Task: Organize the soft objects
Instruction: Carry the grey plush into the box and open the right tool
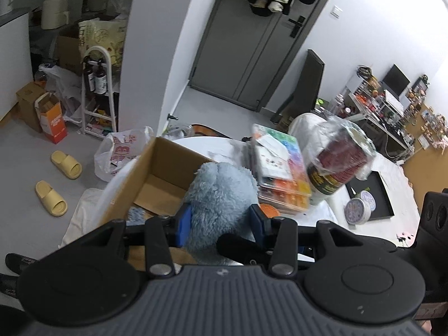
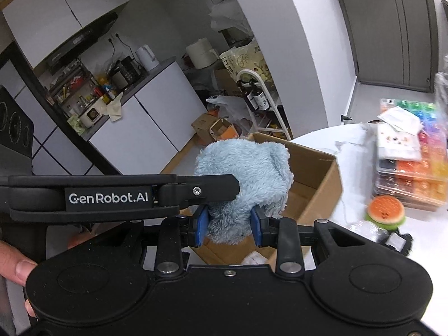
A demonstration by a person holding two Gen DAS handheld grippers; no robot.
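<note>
While the blue plush toy (image 1: 221, 196) is pinched from both sides by the left tool (image 1: 221, 224) and the right tool (image 2: 229, 224), it is held just above the open cardboard box (image 2: 313, 179) at the table (image 2: 350, 151) edge.

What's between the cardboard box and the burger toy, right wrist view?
Bare white tabletop, nothing on it. The right wrist view shows it: cardboard box on the left, burger toy on the right.

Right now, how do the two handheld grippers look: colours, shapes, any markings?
Both grippers are black, each with two round discs and blue finger pads. The left gripper has a ribbed grey body and a white "GenRobot.AI" label on its side. The right gripper has a smooth black body.
</note>
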